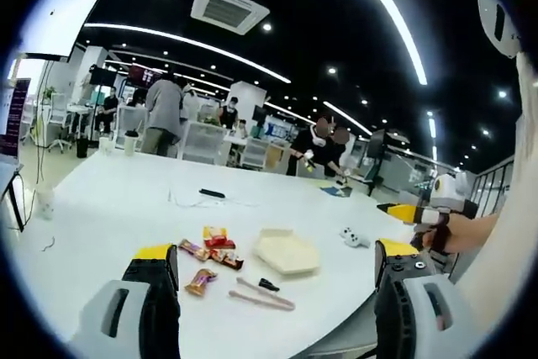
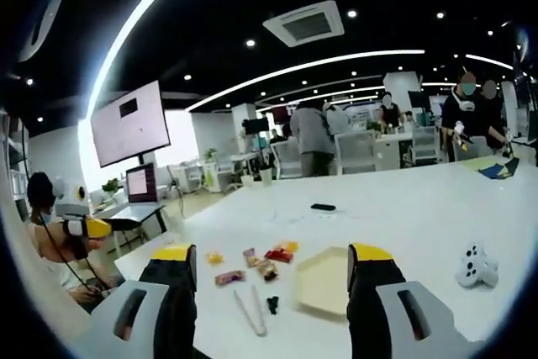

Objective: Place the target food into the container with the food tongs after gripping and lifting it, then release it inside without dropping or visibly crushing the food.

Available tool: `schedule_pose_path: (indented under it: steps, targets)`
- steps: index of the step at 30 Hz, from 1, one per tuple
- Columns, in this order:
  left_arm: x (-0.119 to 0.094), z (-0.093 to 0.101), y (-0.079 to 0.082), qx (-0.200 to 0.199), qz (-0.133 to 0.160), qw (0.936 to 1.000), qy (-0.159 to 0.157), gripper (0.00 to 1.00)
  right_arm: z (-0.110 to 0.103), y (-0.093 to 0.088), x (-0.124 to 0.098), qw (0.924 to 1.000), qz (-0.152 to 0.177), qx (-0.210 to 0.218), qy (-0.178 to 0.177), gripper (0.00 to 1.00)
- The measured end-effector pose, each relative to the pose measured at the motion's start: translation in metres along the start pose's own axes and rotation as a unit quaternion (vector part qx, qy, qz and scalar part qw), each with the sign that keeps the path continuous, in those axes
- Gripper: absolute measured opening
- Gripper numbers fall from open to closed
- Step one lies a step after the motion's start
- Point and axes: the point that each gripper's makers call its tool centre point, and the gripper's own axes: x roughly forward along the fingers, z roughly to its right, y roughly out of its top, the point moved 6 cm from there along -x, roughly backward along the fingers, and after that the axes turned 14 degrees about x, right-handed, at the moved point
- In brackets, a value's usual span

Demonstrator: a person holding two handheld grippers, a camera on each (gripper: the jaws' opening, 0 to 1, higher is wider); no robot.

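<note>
White desk (image 1: 109,199) carries everything. My left gripper (image 1: 277,279) is wide open, empty, raised above the desk; my right gripper (image 2: 269,279) likewise wide open, empty. Pale hexagonal container (image 1: 286,251) lies flat, empty. Just beside it: tongs (image 1: 262,294), a small black clip (image 1: 267,284), then wrapped snacks (image 1: 210,251) scattered near each other. White controller (image 2: 476,265) well apart.

Snacks (image 1: 210,250) left of container (image 1: 286,252)
</note>
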Motion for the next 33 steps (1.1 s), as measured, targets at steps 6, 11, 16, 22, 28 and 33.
schedule_pose_path:
  steps: [6,11,16,22,28,33]
  targets:
    - [0.011,0.002,-0.005,0.039,-0.029,0.9986,-0.020,0.86,0.003,-0.005,-0.004,0.9999,-0.010,0.005,-0.008,0.71]
    - [0.016,0.004,-0.008,0.044,-0.056,0.9966,-0.041,0.68,0.004,-0.010,-0.010,0.9995,-0.019,0.024,-0.007,0.65]
    - [0.027,0.004,-0.015,0.043,-0.070,0.9952,-0.052,0.72,0.003,-0.015,-0.016,0.9996,-0.021,0.017,-0.012,0.64]
    - [0.043,0.013,-0.027,0.042,-0.103,0.9890,-0.097,0.76,0.006,-0.018,-0.024,0.9992,-0.021,0.022,-0.026,0.64]
    - [0.053,0.021,-0.029,0.036,-0.127,0.9815,-0.139,0.65,0.007,-0.021,-0.028,0.9987,-0.019,0.026,-0.039,0.64]
    - [0.058,0.018,-0.033,0.047,-0.140,0.9791,-0.140,0.66,0.002,-0.027,-0.028,0.9986,-0.017,0.035,-0.037,0.62]
